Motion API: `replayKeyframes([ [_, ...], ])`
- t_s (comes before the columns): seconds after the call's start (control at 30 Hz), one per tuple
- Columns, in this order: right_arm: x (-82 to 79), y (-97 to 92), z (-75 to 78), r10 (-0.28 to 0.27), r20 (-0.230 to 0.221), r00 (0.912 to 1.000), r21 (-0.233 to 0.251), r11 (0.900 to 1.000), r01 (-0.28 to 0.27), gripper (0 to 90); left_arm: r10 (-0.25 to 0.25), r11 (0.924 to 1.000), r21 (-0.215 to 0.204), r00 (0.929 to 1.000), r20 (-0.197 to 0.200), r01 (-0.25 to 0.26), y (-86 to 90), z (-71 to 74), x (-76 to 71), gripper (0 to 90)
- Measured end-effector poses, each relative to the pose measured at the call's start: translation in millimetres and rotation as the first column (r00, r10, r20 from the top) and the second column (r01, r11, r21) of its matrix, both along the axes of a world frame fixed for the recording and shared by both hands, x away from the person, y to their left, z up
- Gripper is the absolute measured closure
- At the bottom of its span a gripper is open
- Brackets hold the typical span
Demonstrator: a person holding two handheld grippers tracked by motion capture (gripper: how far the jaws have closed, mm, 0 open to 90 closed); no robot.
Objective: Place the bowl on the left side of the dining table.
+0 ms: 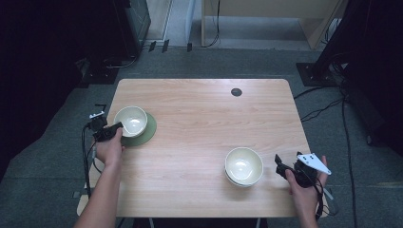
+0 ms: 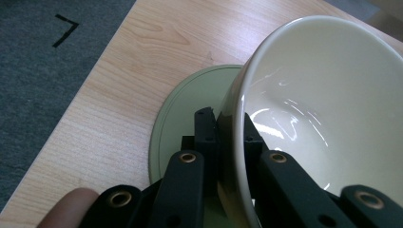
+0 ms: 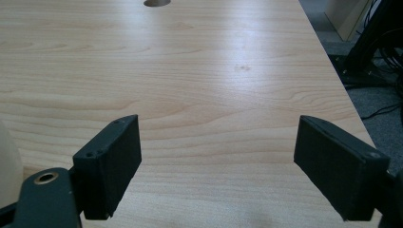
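- Left hand-held gripper point(image 2: 231, 124) pinches the cream bowl point(image 2: 328, 114) rim; we see it tilted on the green plate point(image 2: 190, 102), bench point(image 1: 199, 123) left.
- Right hand-held gripper point(image 3: 216, 166) stands spread beside stacked bowls point(image 1: 244, 166).

Table point(image 1: 199, 123) middle bare; cream bowl point(image 1: 244, 165) just beside right tongs point(image 1: 280, 166).
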State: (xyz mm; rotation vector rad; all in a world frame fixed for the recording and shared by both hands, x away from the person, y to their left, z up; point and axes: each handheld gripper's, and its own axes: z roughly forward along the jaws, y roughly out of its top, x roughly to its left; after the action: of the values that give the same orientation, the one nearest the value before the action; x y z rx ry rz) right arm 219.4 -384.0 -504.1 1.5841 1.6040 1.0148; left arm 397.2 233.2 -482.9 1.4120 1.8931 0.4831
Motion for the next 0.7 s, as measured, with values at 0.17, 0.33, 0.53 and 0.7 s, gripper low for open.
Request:
replayKeyframes([
  [0.17,0.7,-0.2,-0.9,-0.004,-0.005,1.0,-0.002,1.0,0.004,16.3,0.015,0.9997,-0.021,0.9997,-0.017,-0.015,2.6,-1.4,2.5,84.2],
  [0.33,0.8,-0.3,-0.9,-0.003,-0.007,1.0,0.001,1.0,0.003,16.3,0.009,1.0,-0.003,0.9999,-0.012,-0.009,1.4,-0.5,4.8,83.8],
  [0.53,0.8,-0.4,-1.1,-0.004,-0.01,0.9999,0.002,1.0,0.004,16.4,0.019,0.9992,-0.036,0.9998,-0.001,-0.019,3.8,-0.6,6.4,78.7],
  [0.7,1.1,-1.4,-1.7,-0.006,-0.013,0.9999,0.004,1.0,0.006,16.4,0.016,0.9991,-0.039,0.9998,-0.01,-0.017,4.7,-1.9,6.5,72.2],
])
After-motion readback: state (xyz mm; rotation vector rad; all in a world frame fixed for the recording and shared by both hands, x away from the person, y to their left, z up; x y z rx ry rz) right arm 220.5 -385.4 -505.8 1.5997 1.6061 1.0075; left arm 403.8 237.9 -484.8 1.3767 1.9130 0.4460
